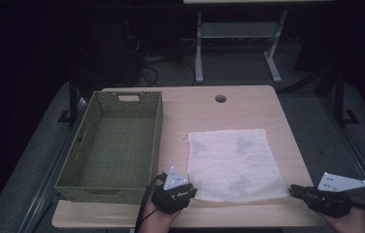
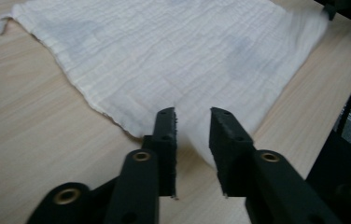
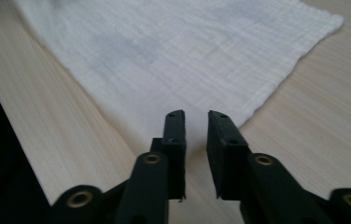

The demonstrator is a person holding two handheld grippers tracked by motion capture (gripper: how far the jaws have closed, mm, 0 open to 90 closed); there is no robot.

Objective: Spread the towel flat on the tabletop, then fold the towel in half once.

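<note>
A white cloth [image 1: 236,165] lies flat on the tabletop [image 1: 268,111], next to a green basket [image 1: 115,145]. The left tongs [image 2: 192,116] and right tongs [image 3: 196,116] sit at its near corners, slightly apart, holding nothing. No folding looks done yet

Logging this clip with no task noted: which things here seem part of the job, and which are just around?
Likely in the job:
- white cloth, both near corners between open jaws
- left gripper
- right gripper
- green woven basket, empty, possibly the destination

Just around:
- table
- frame legs on the floor behind
</note>
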